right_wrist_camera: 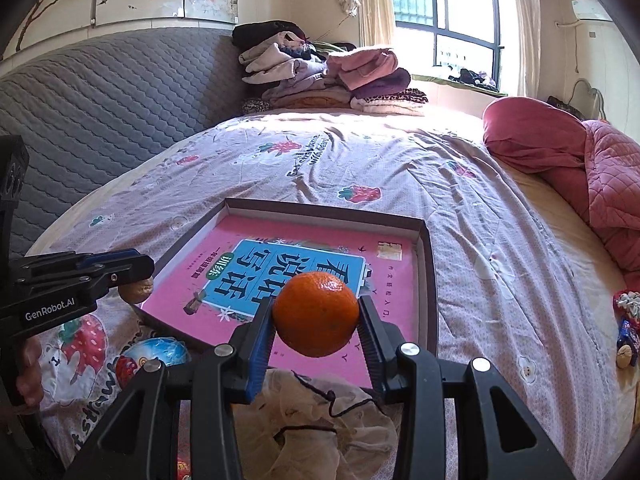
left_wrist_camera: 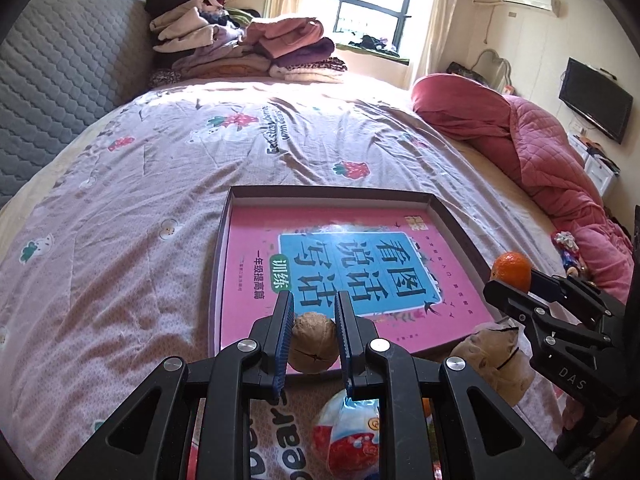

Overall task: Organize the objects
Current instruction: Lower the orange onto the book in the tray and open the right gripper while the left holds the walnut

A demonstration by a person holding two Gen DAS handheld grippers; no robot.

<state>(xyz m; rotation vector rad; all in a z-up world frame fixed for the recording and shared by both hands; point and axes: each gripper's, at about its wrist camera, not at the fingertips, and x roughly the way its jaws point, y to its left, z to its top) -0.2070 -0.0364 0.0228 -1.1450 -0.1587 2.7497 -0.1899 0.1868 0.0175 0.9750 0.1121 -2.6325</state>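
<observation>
My left gripper (left_wrist_camera: 314, 300) is shut on a brown walnut (left_wrist_camera: 313, 342), held above the near edge of a shallow dark box (left_wrist_camera: 219, 248) with a pink book (left_wrist_camera: 256, 240) inside. My right gripper (right_wrist_camera: 316, 304) is shut on an orange tangerine (right_wrist_camera: 316, 314) above the book (right_wrist_camera: 400, 280) in the same box (right_wrist_camera: 428, 272). The right gripper shows in the left wrist view (left_wrist_camera: 516, 284) with the tangerine (left_wrist_camera: 512, 270). The left gripper shows in the right wrist view (right_wrist_camera: 136, 266) with the walnut (right_wrist_camera: 138, 290).
A beige mesh bag with a dark drawstring (right_wrist_camera: 316, 420) and a blue and red snack packet (right_wrist_camera: 160, 354) lie on the bedspread (left_wrist_camera: 120, 240) near the box. Small trinkets (right_wrist_camera: 626, 332) lie at the right. Folded clothes (left_wrist_camera: 240, 44) and a pink quilt (left_wrist_camera: 560, 168) sit further back.
</observation>
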